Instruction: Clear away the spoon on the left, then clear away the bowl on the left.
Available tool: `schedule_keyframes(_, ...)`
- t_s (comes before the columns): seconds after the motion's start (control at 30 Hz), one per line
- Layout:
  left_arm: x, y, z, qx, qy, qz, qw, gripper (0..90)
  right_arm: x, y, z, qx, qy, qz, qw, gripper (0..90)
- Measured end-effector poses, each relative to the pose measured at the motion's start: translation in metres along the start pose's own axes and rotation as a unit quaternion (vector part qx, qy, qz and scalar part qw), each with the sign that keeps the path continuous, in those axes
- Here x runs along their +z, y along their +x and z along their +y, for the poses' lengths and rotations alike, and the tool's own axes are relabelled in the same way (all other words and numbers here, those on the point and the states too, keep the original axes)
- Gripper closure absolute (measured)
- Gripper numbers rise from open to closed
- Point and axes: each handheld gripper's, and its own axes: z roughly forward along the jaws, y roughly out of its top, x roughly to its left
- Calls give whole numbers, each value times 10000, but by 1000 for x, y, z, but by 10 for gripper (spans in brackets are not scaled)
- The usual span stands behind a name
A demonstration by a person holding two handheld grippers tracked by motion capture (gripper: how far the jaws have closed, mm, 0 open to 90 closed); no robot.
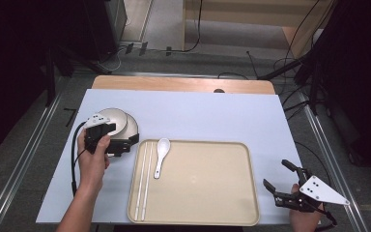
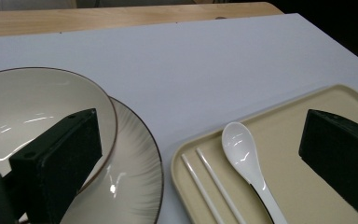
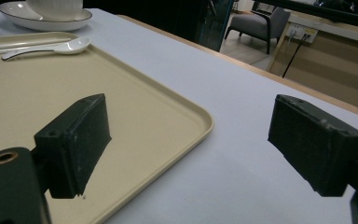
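A pale blue table (image 1: 198,116) carries a beige tray (image 1: 207,188) holding chopsticks (image 1: 145,179) and a white spoon (image 1: 160,155); the spoon's handle is cut off in the left gripper view. Left of the tray, a bowl (image 2: 23,112) sits on a plate (image 2: 130,172), partly hidden by the left gripper (image 1: 121,145), jaws wide apart. The right gripper (image 1: 280,181) hovers gaping near the tray's right edge.

A beige tray (image 1: 207,186) lies on the white-covered surface (image 1: 198,113), close to its near edge. At the tray's left end a white ceramic spoon (image 1: 161,153) rests bowl-up, its handle pointing toward the near side. Just left of it a pair of white chopsticks (image 1: 146,179) lies parallel to the tray's rim. Bare wood (image 1: 183,84) shows along the surface's far edge. Black cables (image 1: 193,34) trail over the floor beyond, and a grey armchair (image 3: 258,25) stands further off.
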Motion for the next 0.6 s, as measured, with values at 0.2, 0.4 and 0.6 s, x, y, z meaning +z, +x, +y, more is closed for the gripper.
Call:
schedule_keyframes(0.2,-10,14,2,-118,-64,150,9998,0,-1,0,0,3,-1,-7,10000,130)
schedule_keyframes(0.4,-18,28,5,-208,-149,290,9993,0,0,0,0,10,6,-8,10000,130)
schedule_keyframes(0.6,-24,43,10,-245,-145,426,9987,0,0,0,0,16,-13,-3,10000,130)
